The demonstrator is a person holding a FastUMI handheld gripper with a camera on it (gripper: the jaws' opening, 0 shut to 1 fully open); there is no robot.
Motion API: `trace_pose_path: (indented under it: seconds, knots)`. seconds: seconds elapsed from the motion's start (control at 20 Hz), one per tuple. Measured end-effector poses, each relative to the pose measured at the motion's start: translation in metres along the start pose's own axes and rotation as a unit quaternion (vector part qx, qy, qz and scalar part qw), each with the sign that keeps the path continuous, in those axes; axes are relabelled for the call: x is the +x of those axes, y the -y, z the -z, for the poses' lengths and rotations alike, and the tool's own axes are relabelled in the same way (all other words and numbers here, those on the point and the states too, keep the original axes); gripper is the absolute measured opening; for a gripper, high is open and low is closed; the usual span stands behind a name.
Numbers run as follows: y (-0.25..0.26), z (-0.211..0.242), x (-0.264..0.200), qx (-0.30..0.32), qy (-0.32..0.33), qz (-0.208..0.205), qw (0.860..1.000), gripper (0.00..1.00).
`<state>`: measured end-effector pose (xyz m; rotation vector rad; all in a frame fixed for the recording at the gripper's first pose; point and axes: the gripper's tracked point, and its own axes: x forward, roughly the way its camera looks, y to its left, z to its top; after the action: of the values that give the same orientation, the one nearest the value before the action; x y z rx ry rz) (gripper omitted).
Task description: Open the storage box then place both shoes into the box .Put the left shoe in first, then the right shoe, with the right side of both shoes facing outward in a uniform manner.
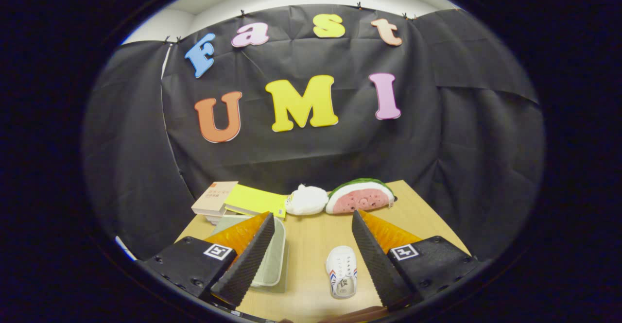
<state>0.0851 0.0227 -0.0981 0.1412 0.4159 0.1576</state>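
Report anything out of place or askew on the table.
Nothing stands out. One white shoe lies flat between the open jaws of the gripper, the pale storage box sits shut beside it, and nothing looks spilled or damaged.

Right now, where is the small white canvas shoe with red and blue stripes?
In the gripper view, the small white canvas shoe lies on the wooden table between the open gripper fingers, beside the right one, with the pale green storage box further left.

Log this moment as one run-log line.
gripper: open, holding nothing | white shoe: on table between fingers, near right one | storage box: behind left finger, lid state unclear
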Motion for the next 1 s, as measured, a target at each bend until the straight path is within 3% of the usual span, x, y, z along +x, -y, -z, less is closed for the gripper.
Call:
trace_pose_path:
  seconds: [0.25, 0.5, 0.65, 1.0]
  knots:
    - [0.001, 0.018, 0.054, 0.026, -0.07, -0.056, 0.996, 0.99]
    - [-0.023, 0.052, 0.097, 0.046, -0.174, -0.174, 0.968, 0.99]
    - [-0.035, 0.07, 0.119, 0.055, -0.241, -0.243, 0.938, 1.0]
    - [-0.054, 0.111, 0.161, 0.127, -0.364, -0.367, 0.846, 1.0]
